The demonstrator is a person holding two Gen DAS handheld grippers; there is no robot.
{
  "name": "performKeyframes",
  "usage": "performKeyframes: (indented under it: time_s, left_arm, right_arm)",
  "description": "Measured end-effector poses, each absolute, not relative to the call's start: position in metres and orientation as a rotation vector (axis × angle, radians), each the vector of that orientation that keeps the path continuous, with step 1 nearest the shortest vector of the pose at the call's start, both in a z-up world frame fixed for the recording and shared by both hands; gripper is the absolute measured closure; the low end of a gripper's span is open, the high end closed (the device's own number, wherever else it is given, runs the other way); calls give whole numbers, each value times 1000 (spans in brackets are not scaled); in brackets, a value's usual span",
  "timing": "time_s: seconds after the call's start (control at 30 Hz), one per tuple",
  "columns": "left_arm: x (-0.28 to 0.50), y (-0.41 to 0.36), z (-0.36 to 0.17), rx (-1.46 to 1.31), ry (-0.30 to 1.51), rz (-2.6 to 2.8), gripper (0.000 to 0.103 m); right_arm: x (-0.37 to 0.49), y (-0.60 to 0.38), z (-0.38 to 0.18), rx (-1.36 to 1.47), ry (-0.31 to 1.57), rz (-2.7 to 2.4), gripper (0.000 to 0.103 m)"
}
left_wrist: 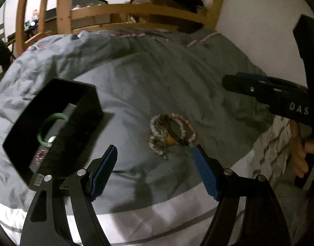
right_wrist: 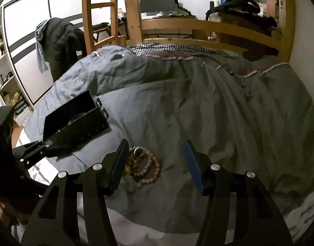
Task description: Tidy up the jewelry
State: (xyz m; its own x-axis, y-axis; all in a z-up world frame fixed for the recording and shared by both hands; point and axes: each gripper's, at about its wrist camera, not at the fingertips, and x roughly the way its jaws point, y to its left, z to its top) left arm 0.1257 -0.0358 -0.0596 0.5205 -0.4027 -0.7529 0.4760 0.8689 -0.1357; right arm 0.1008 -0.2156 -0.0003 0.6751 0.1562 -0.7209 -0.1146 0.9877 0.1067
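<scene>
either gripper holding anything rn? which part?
Nothing held. Left gripper and right gripper are both open; the bracelet pile lies loose on the duvet.

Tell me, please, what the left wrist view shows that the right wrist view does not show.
Only the left wrist view shows the green bangle as a clear ring inside the black box, and the person's right hand behind the right gripper.

Only the right wrist view shows the dark jacket hanging at the left and the monitor beyond the bed frame.

Both show the box, the pile of bead bracelets on the grey duvet, and open jaws, holding nothing.
</scene>
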Motion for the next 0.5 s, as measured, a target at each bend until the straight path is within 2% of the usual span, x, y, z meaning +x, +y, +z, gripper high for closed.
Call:
performKeyframes:
  time_s: [0.5]
  left_arm:
    - [149,-61,-108,18,946,-613,30]
  right_arm:
    - [141,-213,-80,168,946,324,47]
